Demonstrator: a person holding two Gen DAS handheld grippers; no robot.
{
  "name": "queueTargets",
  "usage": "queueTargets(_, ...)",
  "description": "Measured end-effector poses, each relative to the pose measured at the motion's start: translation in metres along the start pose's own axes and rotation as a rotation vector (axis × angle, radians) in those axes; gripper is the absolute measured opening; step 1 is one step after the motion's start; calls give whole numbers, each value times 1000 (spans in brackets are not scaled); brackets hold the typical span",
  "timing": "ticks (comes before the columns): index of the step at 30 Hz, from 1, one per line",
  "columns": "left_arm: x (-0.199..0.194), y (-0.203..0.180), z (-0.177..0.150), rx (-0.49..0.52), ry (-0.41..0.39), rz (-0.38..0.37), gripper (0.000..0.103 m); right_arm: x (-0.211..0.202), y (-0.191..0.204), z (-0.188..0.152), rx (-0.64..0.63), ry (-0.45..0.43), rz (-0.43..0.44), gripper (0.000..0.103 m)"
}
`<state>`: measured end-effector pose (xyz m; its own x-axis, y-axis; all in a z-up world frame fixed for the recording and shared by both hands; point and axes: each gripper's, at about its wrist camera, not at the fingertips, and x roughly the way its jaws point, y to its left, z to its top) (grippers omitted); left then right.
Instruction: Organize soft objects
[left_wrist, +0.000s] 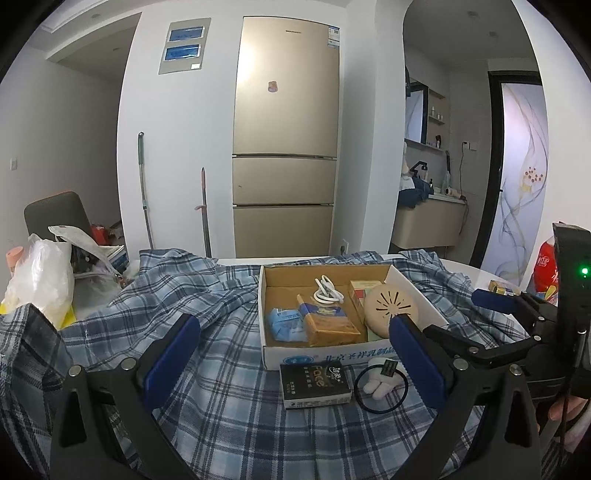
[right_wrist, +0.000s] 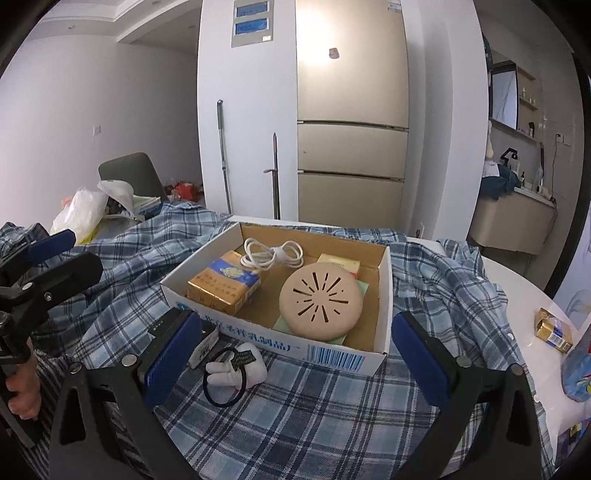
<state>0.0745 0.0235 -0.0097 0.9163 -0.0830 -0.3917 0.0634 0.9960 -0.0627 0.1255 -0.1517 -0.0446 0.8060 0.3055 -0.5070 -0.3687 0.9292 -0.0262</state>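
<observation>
Hair tie (left_wrist: 380, 386) with a small white plush toy (left_wrist: 377, 380) on it lies on the checked cloth (left_wrist: 221, 406), just in front of the cardboard box (left_wrist: 314, 356). That is how the left camera sees it. A black box (left_wrist: 316, 382) sits right beside it on the left. Inside the cardboard box are a white cable (left_wrist: 327, 291), a gold pack (left_wrist: 328, 325), a blue packet (left_wrist: 284, 323) and a round tan thing with slots (left_wrist: 391, 308). The left gripper (left_wrist: 295, 354) is wide open and holds nothing. The right gripper (left_wrist: 439, 308) shows at the right edge, open too.

From the right camera, the hair tie (right_wrist: 225, 380) and its plush toy (right_wrist: 240, 367) are low and to the left, near the left blue pad. A small dark tag (right_wrist: 242, 358) lies on the toy. The cardboard box (right_wrist: 332, 352) is just behind them. The right gripper (right_wrist: 295, 354) is wide open and empty. The left gripper (right_wrist: 55, 254) is at the left edge, held by a hand (right_wrist: 20, 397).

I think the toy is very light and squishy, and the black loop is thin and stretchy. The loop could slip out of the pads. The fat white toy looks like the best place to pinch. It should squash a bit but not break.
</observation>
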Motion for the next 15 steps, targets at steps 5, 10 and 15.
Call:
queueTargets(5,0,0,0,-2,-3,3,103,6,-3,0,18,21,3,103)
queueTargets(10,0,-3,0,8,2,9,103,9,-5,0,40,41,30,103)
queueTargets(15,4,0,-1,-6,16,7,103,13,-2,-2,38,64,38,103)
